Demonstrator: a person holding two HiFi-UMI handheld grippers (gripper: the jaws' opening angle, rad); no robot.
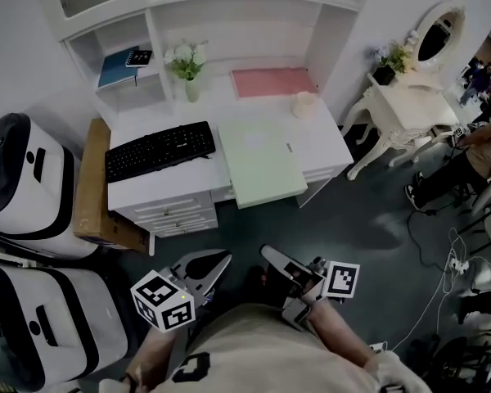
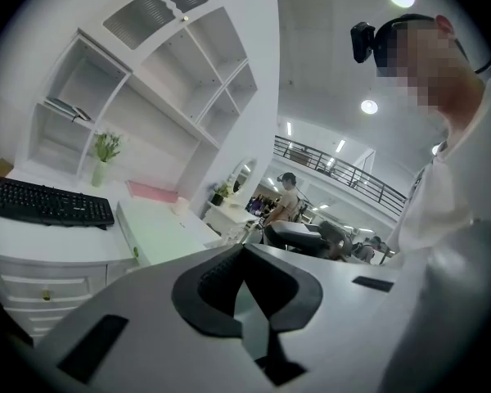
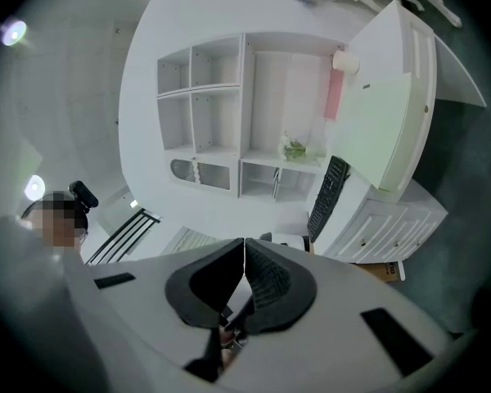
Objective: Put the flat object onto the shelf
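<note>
Board (image 1: 260,160), pale green, flat, rectangular: on white surface (image 1: 327,137), long axis pointing away, well ahead of both empty, closed claws; right claw (image 1: 268,254) nearer than left claw (image 1: 220,261).

Staged study corner in a big hall: white desk (image 1: 321,140), shelf unit (image 1: 156,38), keyboard (image 1: 159,150), dressing table (image 1: 411,103), mezzanine railing (image 2: 345,175)
</note>
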